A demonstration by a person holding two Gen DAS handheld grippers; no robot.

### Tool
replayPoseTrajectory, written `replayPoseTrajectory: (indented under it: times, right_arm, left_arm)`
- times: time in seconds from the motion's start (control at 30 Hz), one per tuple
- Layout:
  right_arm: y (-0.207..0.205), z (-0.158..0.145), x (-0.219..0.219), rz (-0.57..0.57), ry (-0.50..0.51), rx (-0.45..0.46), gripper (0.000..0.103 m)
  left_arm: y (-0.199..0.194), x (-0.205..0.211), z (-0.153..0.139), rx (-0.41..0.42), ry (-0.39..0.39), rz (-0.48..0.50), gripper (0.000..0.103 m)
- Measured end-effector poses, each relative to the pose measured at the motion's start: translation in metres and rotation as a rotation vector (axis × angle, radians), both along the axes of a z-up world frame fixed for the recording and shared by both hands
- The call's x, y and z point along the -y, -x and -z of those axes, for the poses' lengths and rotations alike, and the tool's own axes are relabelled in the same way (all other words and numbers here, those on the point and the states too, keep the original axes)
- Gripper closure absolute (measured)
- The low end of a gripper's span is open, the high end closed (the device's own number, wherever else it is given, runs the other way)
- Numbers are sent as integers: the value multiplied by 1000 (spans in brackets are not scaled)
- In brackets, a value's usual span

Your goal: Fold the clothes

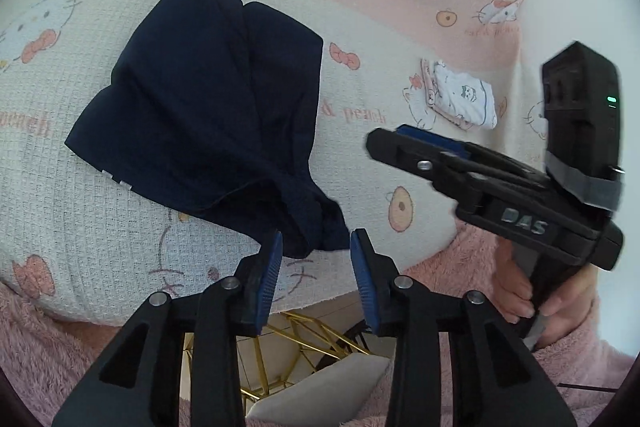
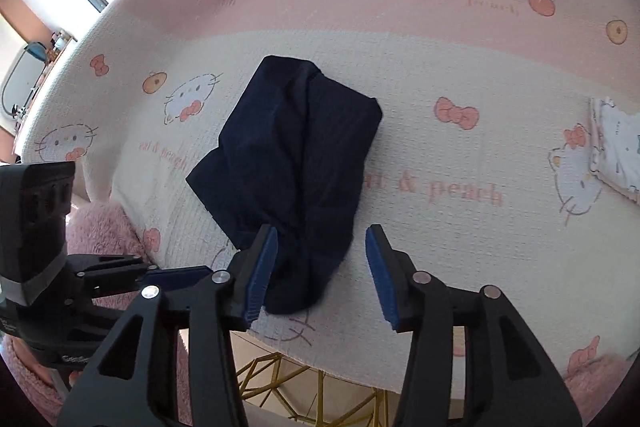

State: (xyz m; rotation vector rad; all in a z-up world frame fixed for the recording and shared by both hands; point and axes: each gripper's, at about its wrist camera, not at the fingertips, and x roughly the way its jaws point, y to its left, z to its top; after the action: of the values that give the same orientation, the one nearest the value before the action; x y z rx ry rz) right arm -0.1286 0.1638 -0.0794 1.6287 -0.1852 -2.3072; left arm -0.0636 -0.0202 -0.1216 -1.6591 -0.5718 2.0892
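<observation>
While both tools hang over the near edge of the covered surface, I read one relation first: the navy garment runs from its bunched near end, low in the centre of the left wrist view, up and away toward the upper left. My left gripper stands with its blue pads parted, and that bunched tip sits just ahead of the gap, not pinched. In the right wrist view the same dark cloth lies centre frame on the cartoon-cat blanket, its near end beside the left pad of my right gripper, which is also spread with nothing clamped. Both are about equally near the tip, I judge; the next fold would carry along that diagonal.
</observation>
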Motion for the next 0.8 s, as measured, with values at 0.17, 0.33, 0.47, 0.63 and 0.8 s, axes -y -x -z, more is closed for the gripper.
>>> replayPoseTrajectory:
  times: [0.17, 0.33, 0.47, 0.63, 0.8]
  right_arm:
    - [17, 65, 13, 22, -50, 141, 46]
    - [11, 91, 23, -52, -36, 214, 58]
    - [3, 93, 24, -79, -2, 218, 94]
    - [3, 76, 3, -4, 103, 202, 98]
    - [10, 39, -30, 39, 90, 106, 96]
  left_arm:
    - [9, 22, 15, -4, 154, -86, 65]
    - [30, 37, 50, 60, 238, -128, 65]
    - [37, 45, 66, 115, 181, -202, 65]
    - [30, 61, 76, 180, 11, -304, 65]
    - [23, 61, 83, 201, 28, -310, 65]
